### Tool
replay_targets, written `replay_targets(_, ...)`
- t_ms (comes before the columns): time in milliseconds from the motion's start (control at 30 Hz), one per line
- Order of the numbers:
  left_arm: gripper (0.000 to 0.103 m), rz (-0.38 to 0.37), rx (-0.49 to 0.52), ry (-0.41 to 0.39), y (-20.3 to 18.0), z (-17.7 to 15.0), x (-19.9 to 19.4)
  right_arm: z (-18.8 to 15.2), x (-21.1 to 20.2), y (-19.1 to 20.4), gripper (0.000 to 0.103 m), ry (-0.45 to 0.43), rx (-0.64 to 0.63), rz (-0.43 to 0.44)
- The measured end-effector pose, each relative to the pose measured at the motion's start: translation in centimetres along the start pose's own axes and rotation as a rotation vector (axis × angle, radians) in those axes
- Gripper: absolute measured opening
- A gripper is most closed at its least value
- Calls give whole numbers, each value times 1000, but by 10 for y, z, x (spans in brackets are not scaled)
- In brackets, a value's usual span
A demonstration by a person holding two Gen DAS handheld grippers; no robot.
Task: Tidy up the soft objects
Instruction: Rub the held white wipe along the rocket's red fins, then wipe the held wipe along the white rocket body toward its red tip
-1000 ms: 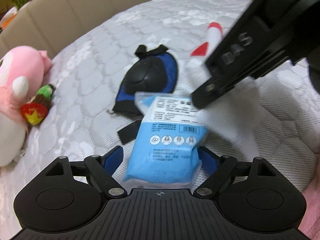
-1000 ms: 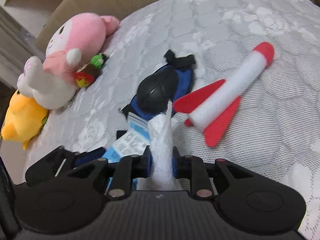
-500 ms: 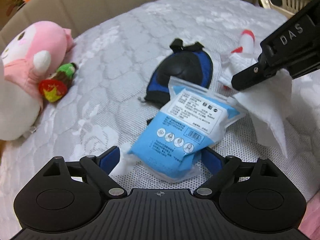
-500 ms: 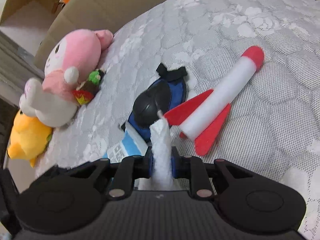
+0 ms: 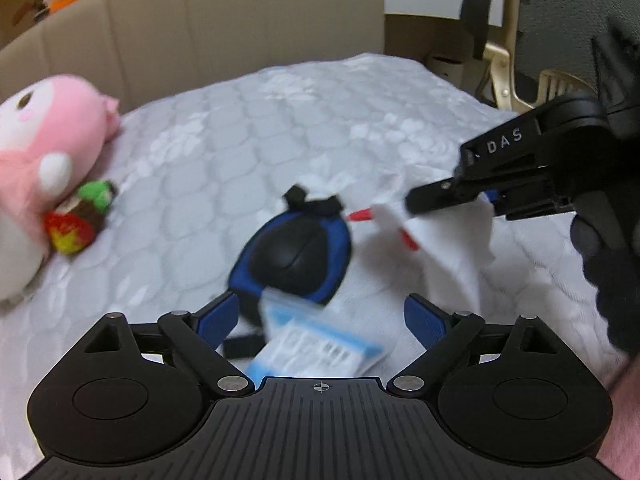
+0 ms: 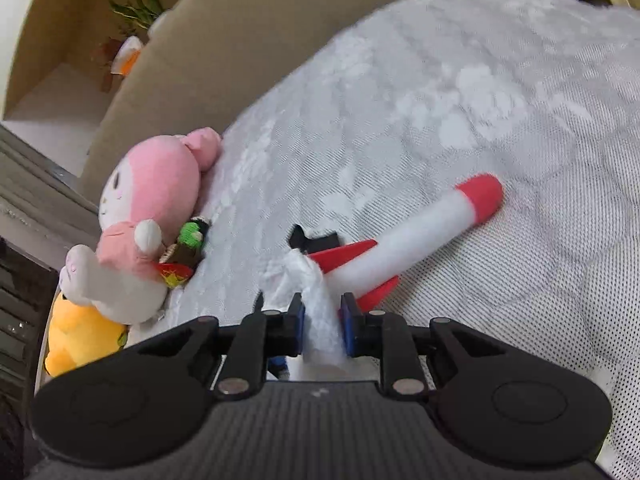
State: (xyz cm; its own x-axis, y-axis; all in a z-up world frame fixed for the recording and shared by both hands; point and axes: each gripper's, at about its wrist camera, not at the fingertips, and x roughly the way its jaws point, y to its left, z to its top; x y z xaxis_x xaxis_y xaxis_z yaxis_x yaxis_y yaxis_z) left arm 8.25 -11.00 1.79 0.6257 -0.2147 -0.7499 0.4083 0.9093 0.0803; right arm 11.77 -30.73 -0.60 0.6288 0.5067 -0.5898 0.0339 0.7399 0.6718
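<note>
yellow plush [image 6: 80, 336], apparently, right wrist only

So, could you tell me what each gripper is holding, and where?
Right gripper pinches the white tissue near its upper edge; left gripper is open, holding nothing.

"DAS" stands in white letters on the black side of the right gripper [image 5: 448, 196]. The blue packet [image 5: 320, 350] between the left jaws carries print too blurred to read.
</note>
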Motion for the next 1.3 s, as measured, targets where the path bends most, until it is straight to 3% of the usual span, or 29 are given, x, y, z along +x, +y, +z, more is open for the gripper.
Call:
replay_targets(167,94,-2,53,2,-33,15,26,7,-13,-15,22,-21,105,139)
replay_targets(333,94,32,133,24,-56,22,56,12,-6,-21,21,-18,124,98)
replay_targets(500,70,47,153,54,-62,23,72,9,3,-22,21,10,104,62)
replay_targets(600,62,53,141,87,-53,18,71,8,7,-22,21,23,91,32)
replay_targets(867,64,121,120,147,-11,-15,42,-2,22,-12,21,88,-5,-87)
replay_targets(1033,65,120,19,149,17,-19,27,-3,16,-17,21,60,-1,-167)
replay_targets(1133,71,57,-18,127,19,-15,15,4,4,-31,21,16,89,-136)
replay_targets(1300,86,-22,31,84,-5,-2,19,15,-12,-47,21,-51,202,-51)
